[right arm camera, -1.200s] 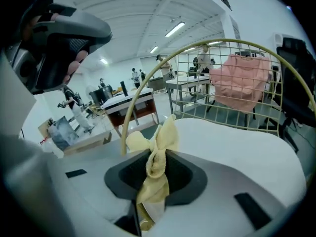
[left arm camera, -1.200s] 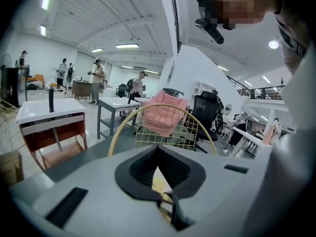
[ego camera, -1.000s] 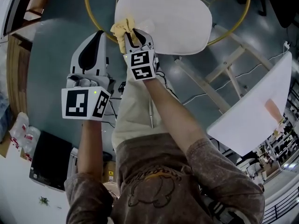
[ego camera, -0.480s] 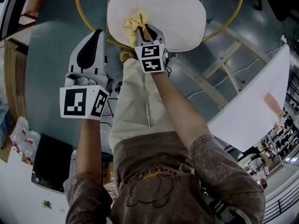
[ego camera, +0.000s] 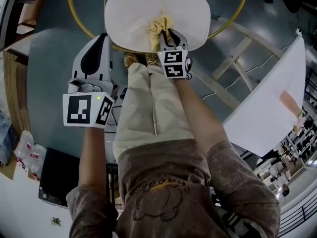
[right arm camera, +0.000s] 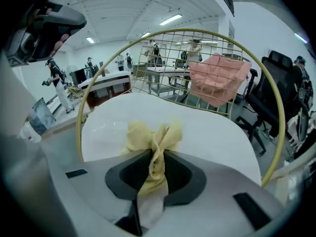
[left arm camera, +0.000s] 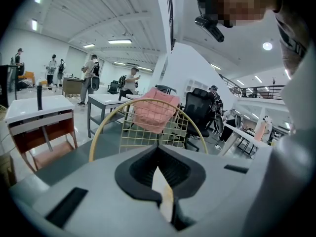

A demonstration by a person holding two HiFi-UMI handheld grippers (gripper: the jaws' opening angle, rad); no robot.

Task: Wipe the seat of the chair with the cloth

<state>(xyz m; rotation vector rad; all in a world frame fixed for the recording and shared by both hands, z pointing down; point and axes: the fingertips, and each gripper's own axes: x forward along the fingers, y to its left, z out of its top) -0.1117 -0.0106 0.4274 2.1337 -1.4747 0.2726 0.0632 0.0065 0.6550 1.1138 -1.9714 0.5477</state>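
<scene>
At the right tool (ego camera: 166, 33) (right arm camera: 157, 157) tips: cloth (ego camera: 159, 24) (right arm camera: 150, 137) clamped between the jaws. The yellow wad bunches out just ahead of them and sits on the white seat (ego camera: 133, 9) (right arm camera: 212, 127). The contact spot is just ahead of the tool, near the seat's closer edge and roughly mid-width. Rest of the seat spreads ahead and to both sides of the tool. Beyond it is the gold frame (ego camera: 74, 21) (right arm camera: 276, 107), with pink fabric (right arm camera: 217, 80) (left arm camera: 155, 110) draped over the wire back, ahead and to the right.

Left tool (ego camera: 101, 38) (left arm camera: 158, 164): jaws together, nothing gripped. It's left of the right tool and off the seat, just beside the frame's rim over the floor (ego camera: 54, 58), pointing at the wire back.
</scene>
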